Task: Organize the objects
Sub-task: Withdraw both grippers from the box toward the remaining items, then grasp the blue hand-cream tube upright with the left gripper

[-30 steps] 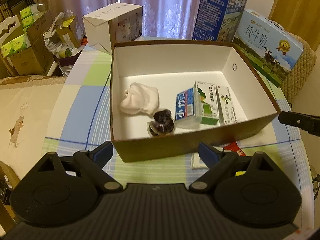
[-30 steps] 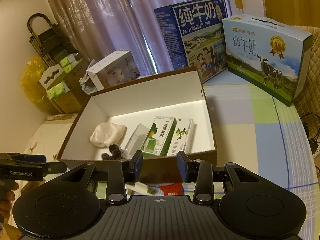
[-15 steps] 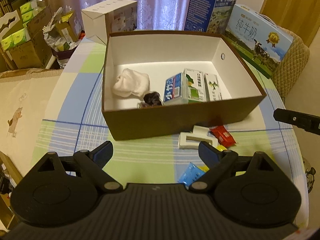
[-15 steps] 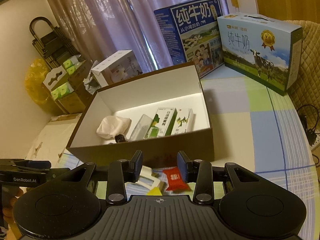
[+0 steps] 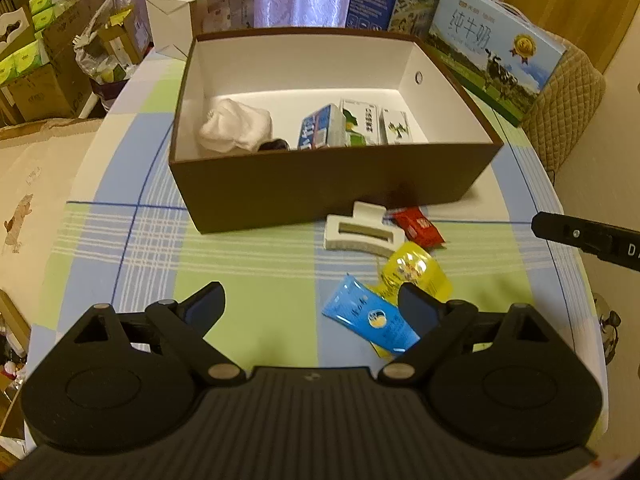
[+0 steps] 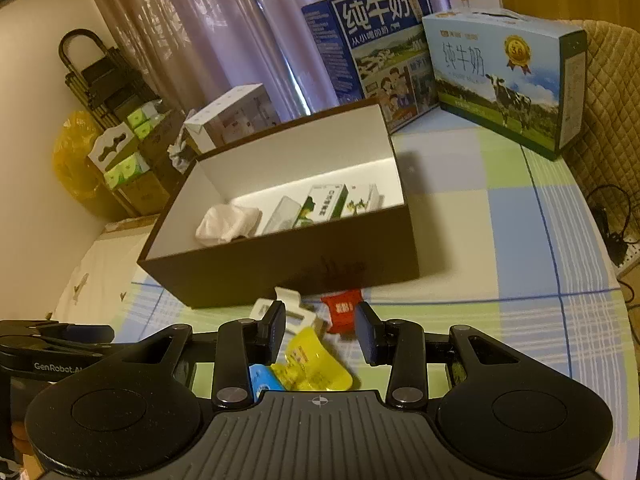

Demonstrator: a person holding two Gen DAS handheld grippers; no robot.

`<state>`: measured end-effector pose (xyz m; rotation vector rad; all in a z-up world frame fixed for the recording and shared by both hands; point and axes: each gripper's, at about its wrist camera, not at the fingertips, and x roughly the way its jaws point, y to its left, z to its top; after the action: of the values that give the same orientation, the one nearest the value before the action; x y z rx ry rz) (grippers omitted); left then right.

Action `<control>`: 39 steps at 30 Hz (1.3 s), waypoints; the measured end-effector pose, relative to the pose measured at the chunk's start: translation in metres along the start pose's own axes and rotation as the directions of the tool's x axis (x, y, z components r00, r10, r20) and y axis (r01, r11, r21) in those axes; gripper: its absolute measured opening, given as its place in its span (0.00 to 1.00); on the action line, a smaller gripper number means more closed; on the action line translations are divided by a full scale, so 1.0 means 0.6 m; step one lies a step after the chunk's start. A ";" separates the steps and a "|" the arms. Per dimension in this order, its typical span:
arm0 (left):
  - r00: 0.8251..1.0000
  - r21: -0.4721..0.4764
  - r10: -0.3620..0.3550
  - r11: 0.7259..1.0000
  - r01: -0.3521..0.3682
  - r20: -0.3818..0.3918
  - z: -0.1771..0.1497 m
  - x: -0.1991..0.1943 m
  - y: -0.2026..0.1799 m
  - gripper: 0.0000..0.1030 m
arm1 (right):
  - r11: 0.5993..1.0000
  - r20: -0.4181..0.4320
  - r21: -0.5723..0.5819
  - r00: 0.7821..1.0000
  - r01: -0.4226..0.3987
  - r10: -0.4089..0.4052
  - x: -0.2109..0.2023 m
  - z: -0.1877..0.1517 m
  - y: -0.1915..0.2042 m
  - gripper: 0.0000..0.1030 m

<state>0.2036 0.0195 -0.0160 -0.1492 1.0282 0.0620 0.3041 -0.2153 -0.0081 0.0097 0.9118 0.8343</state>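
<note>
A white cloth (image 5: 236, 128) and cartons (image 5: 352, 124) are already placed in the box (image 5: 320, 188) ahead of both tools. Four items are left on the tabletop (image 5: 248, 276): hair clip (image 5: 360, 232), red packet (image 5: 418, 226), yellow pouch (image 5: 416, 270), blue packet (image 5: 370, 318). The left tool (image 5: 310, 306) is held wide open and empty; the right tool (image 6: 320, 334) is held partly open, gripping nothing.

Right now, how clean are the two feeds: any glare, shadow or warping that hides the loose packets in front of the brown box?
Left wrist view: warm dim light, strong fisheye bending at the edges; the blue snack packet and yellow foil pouch read clearly. Right wrist view: the brown cardboard box wall is in shadow, the white box floor glares, and the right gripper partly blocks the packets.
</note>
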 end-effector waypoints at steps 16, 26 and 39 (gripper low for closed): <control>1.000 -0.003 0.010 1.000 -0.010 -0.025 -0.046 -0.005 -0.030 0.89 | 1.000 -0.043 -0.008 0.999 -0.005 0.004 -0.023 -0.045 -0.008 0.34; 0.999 0.000 0.016 1.000 -0.016 -0.051 -0.066 0.012 -0.048 0.89 | 1.000 -0.072 0.012 0.997 0.019 -0.018 -0.029 -0.068 -0.037 0.34; 0.989 -0.001 -0.017 1.000 0.017 -0.146 -0.084 0.085 -0.086 0.89 | 0.998 -0.115 0.028 0.992 0.064 -0.060 -0.024 -0.089 -0.077 0.34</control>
<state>0.1937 -0.0398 -0.0805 -0.1645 1.1725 0.0360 0.2912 -0.2742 -0.0478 -0.0393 1.0277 0.7685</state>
